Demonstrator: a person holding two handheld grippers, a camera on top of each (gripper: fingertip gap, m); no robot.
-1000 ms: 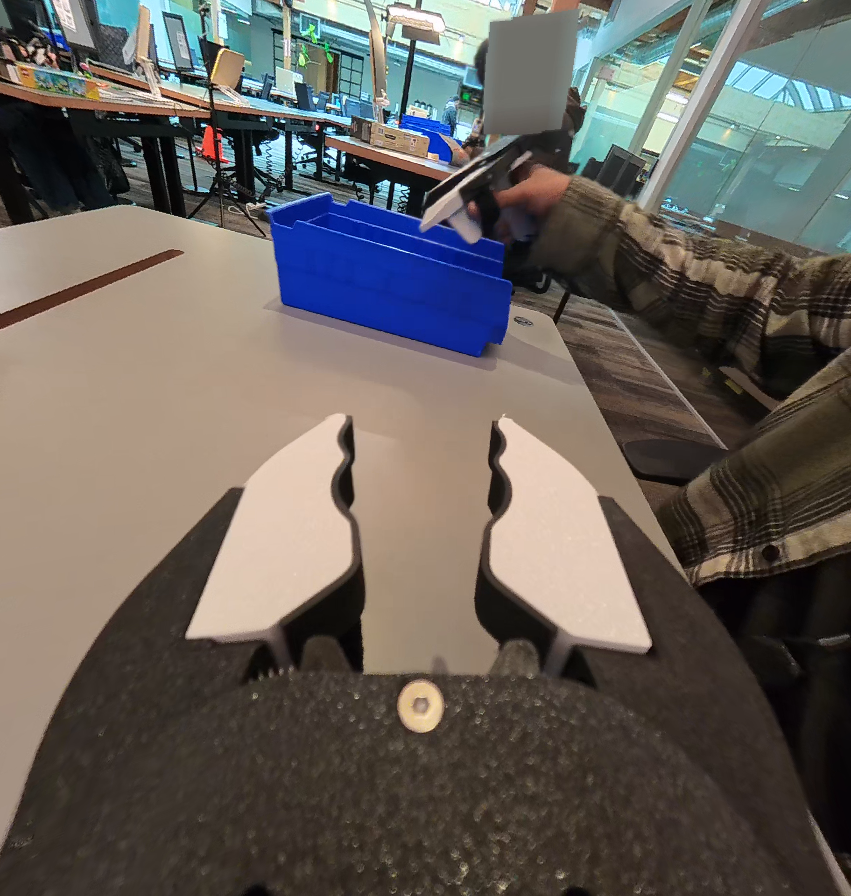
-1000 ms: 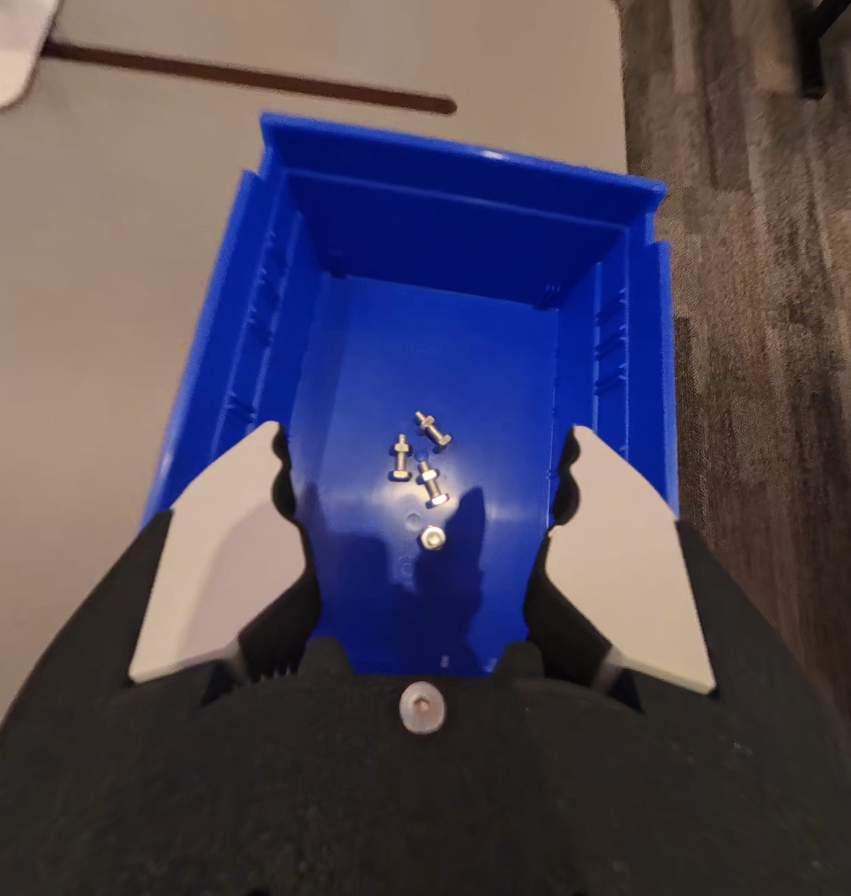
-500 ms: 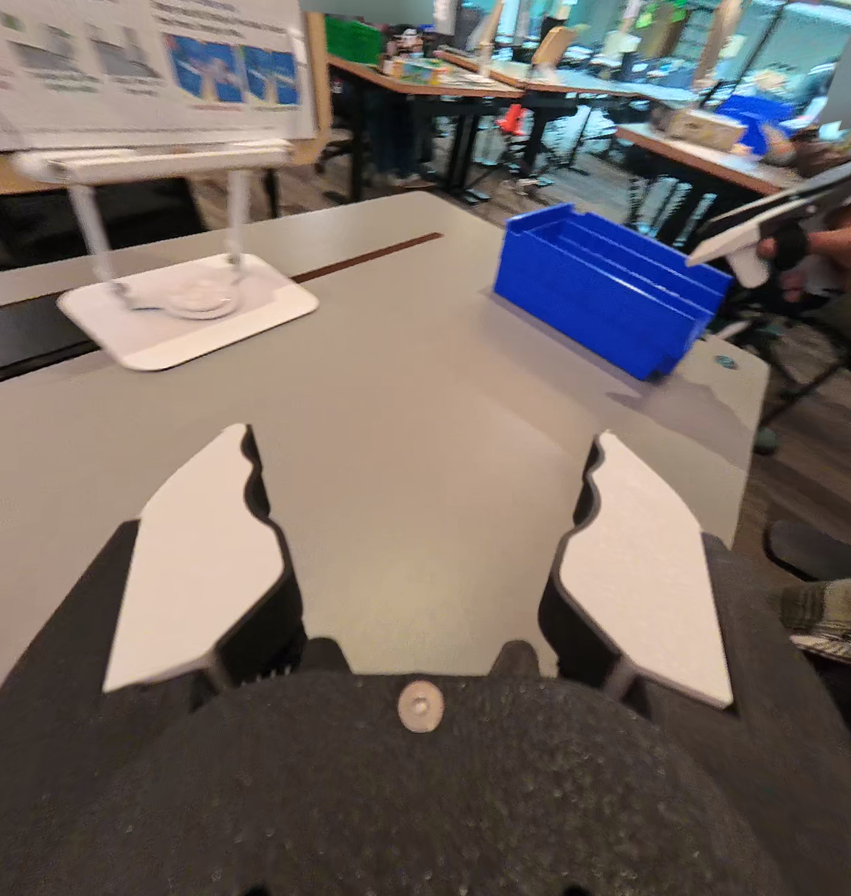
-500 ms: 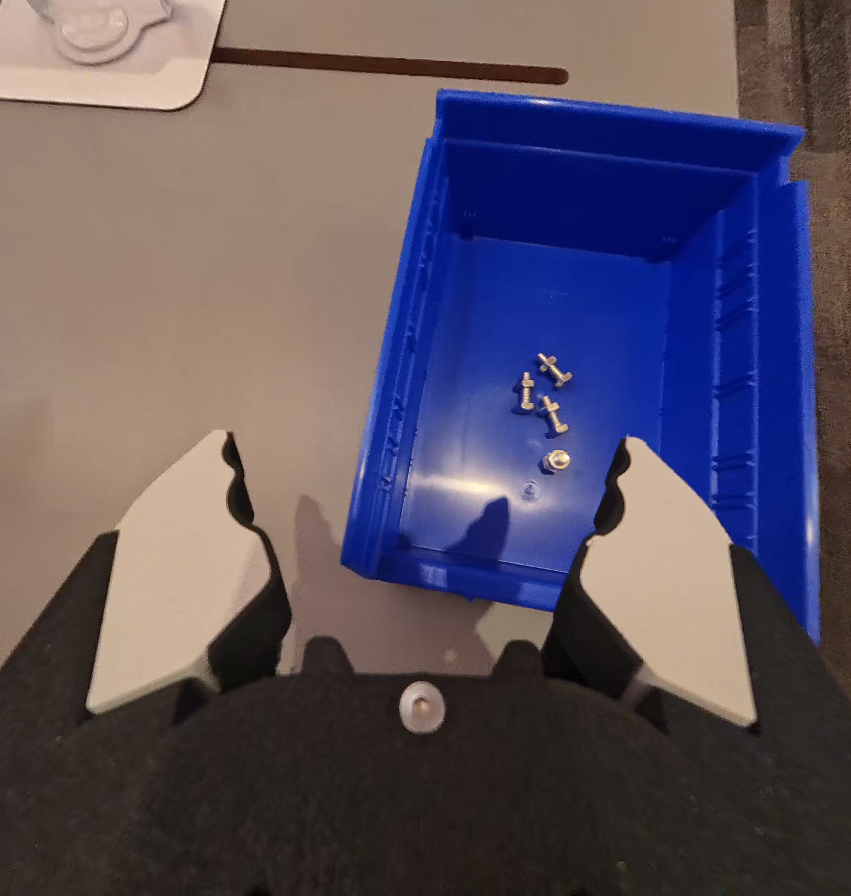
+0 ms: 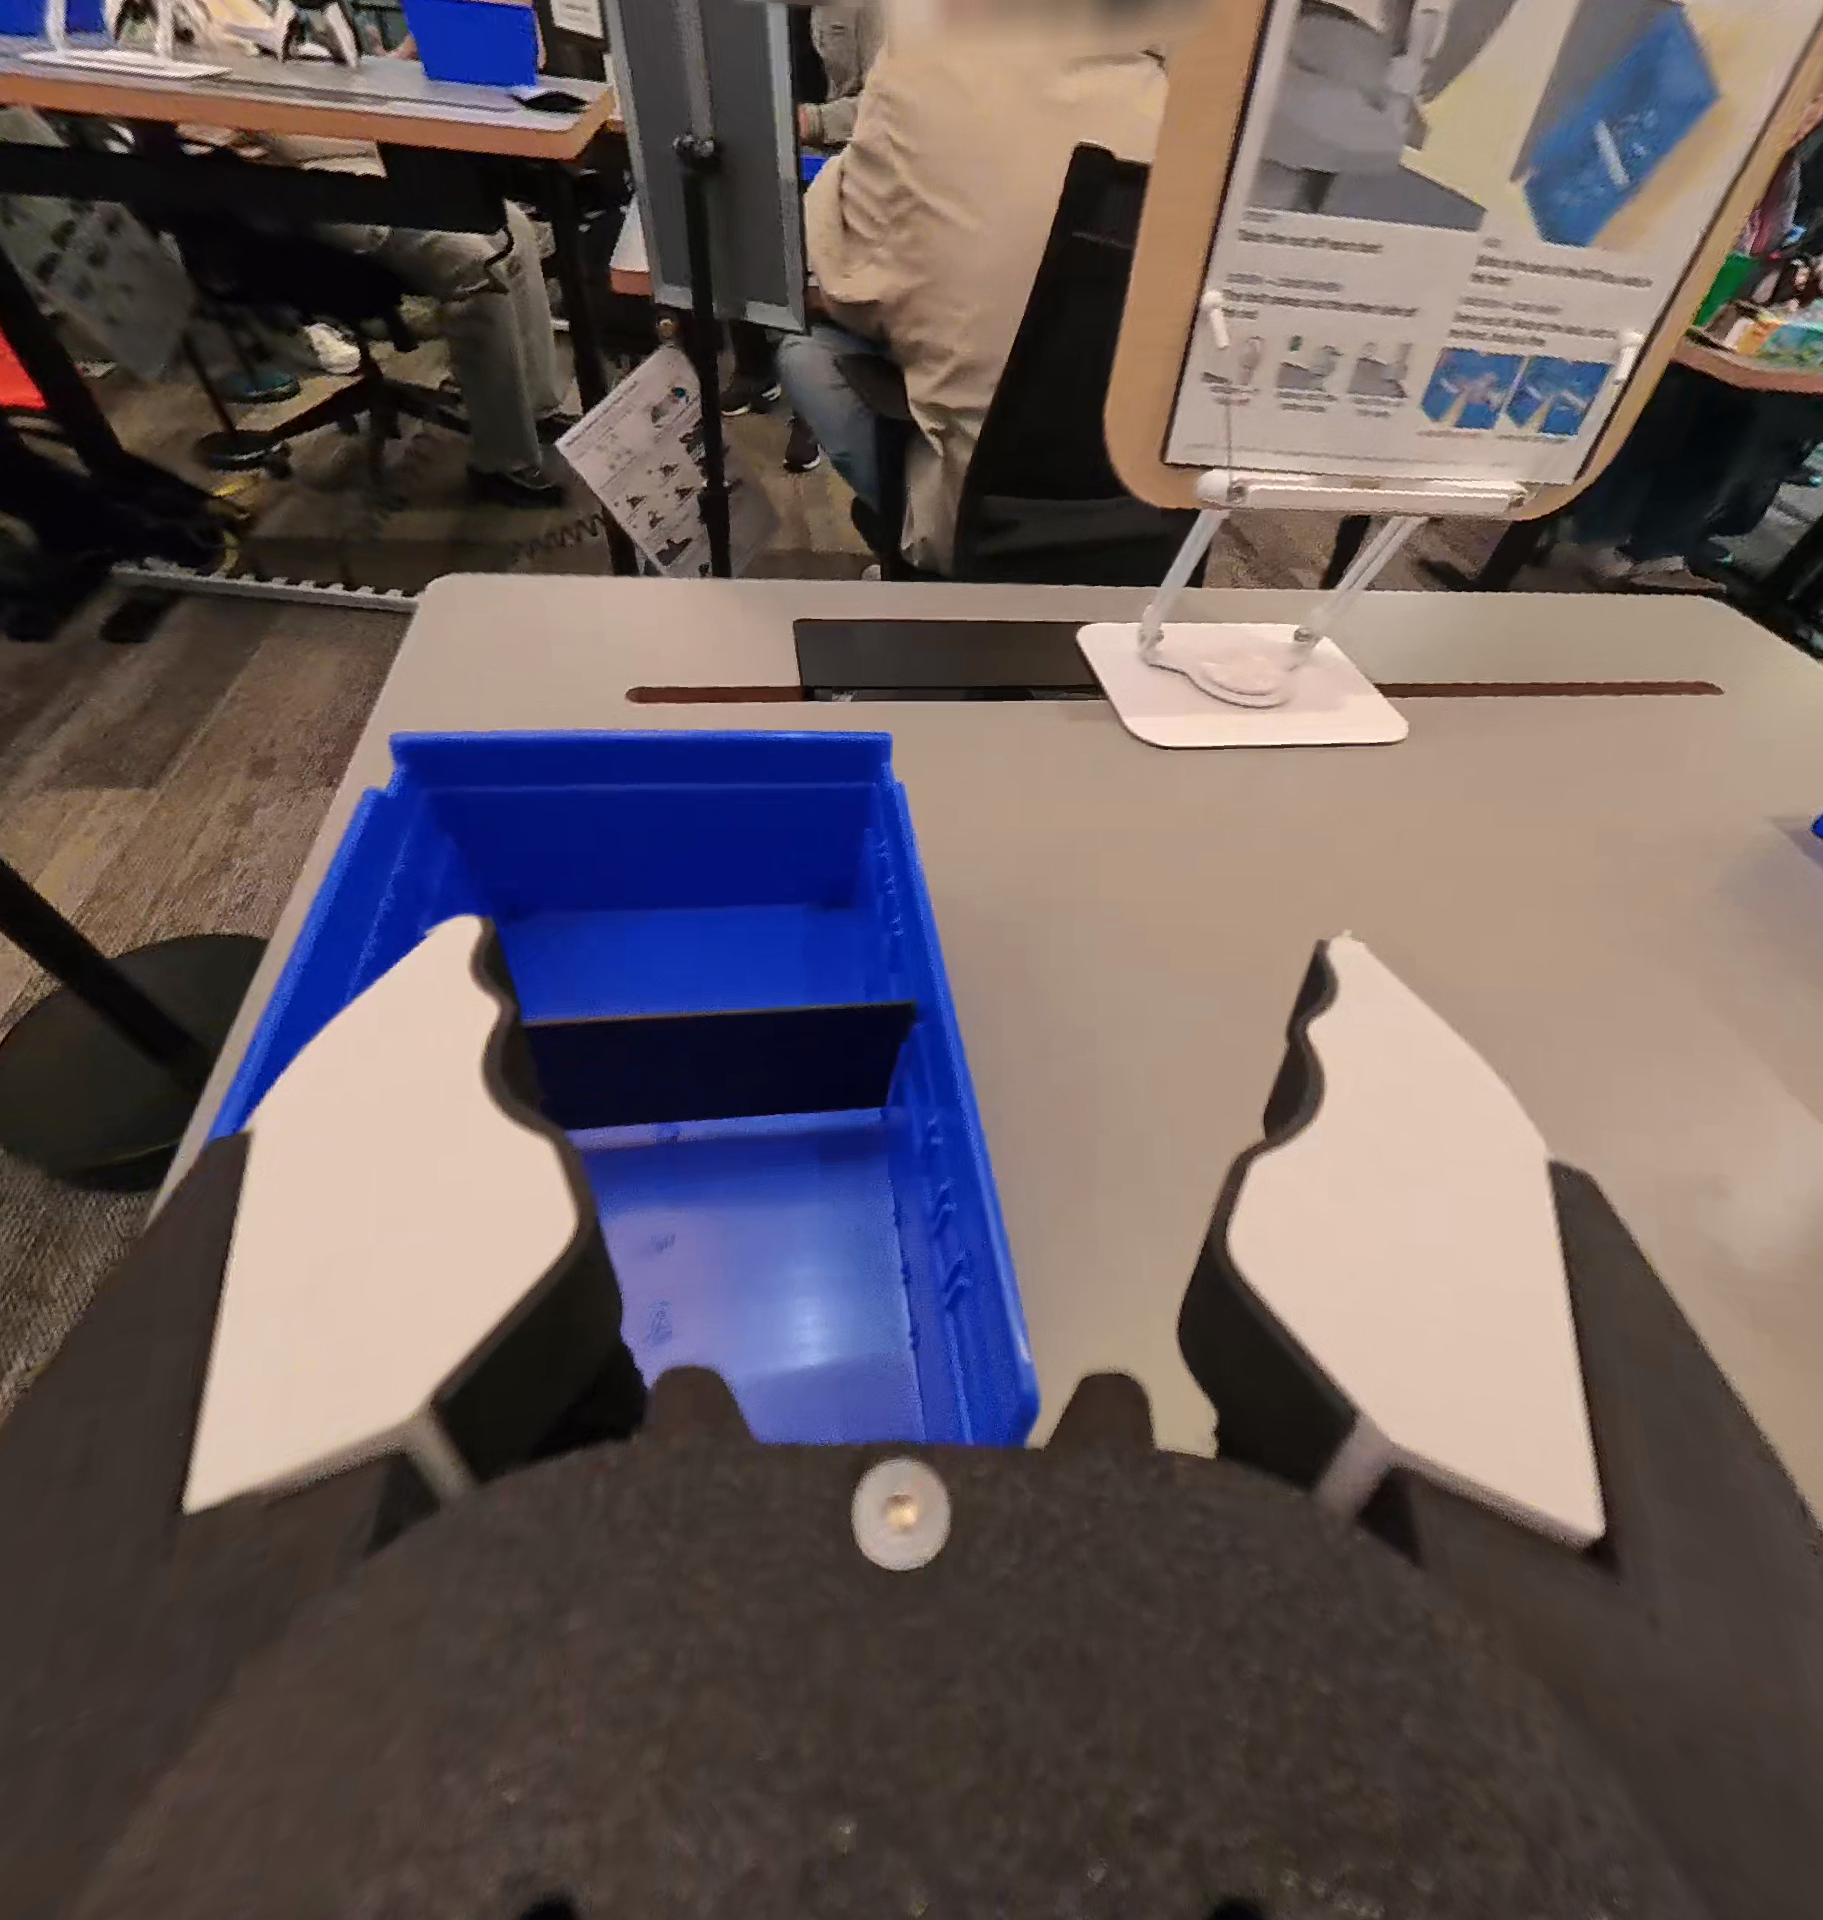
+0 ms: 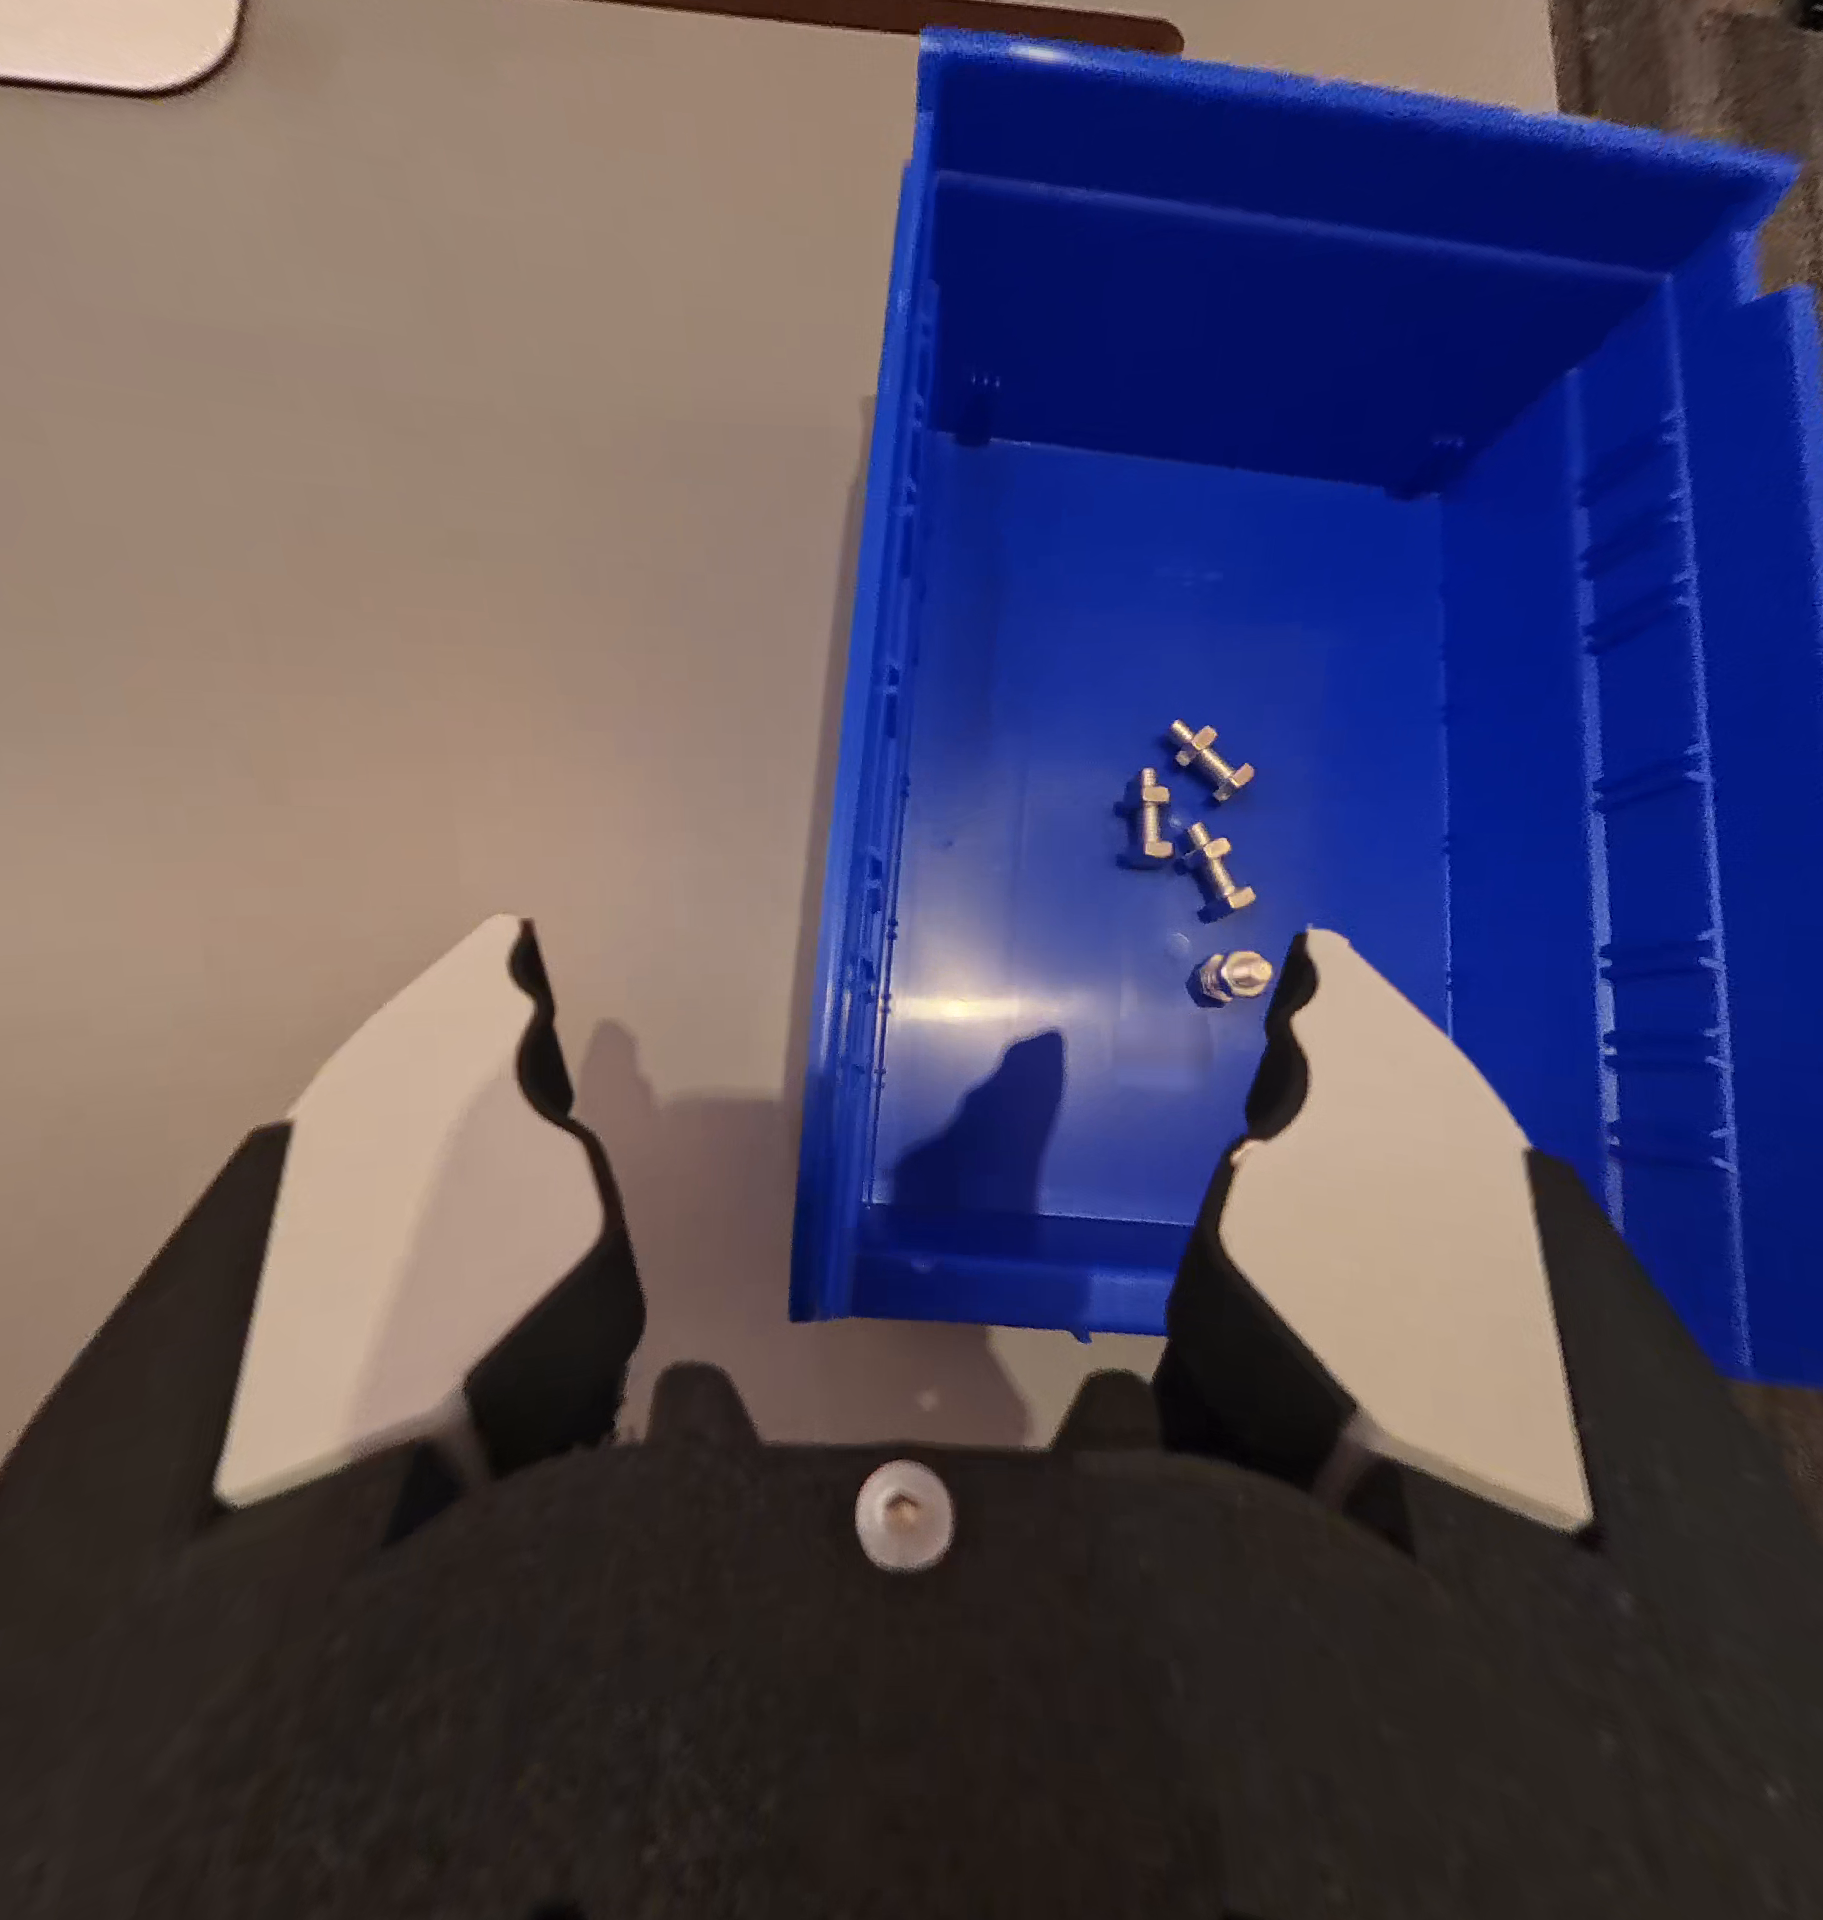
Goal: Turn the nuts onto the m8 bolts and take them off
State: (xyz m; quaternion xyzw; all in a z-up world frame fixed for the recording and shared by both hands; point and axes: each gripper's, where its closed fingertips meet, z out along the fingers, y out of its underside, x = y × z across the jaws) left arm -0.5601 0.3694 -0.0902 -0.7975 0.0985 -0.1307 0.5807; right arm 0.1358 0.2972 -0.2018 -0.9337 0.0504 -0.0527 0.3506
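Both grippers — left point(image 5: 902, 940), right point(image 6: 912, 925) — gape wide (nothing held) above blue bins' point(image 6: 1302, 114) rims, apparently clear.

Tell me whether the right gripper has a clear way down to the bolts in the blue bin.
Probably yes: the right gripper hangs open over the uncovered blue bin, and the bolts lie exposed on its floor.

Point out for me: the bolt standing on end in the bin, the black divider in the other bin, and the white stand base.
Upright bolt point(image 6: 1231, 978): right wrist view, on its threaded tip and nut.
Black divider point(image 5: 715, 1065): left wrist view, middle of its face.
Stand base point(image 5: 1239, 691): left wrist view, on the flat white plate.
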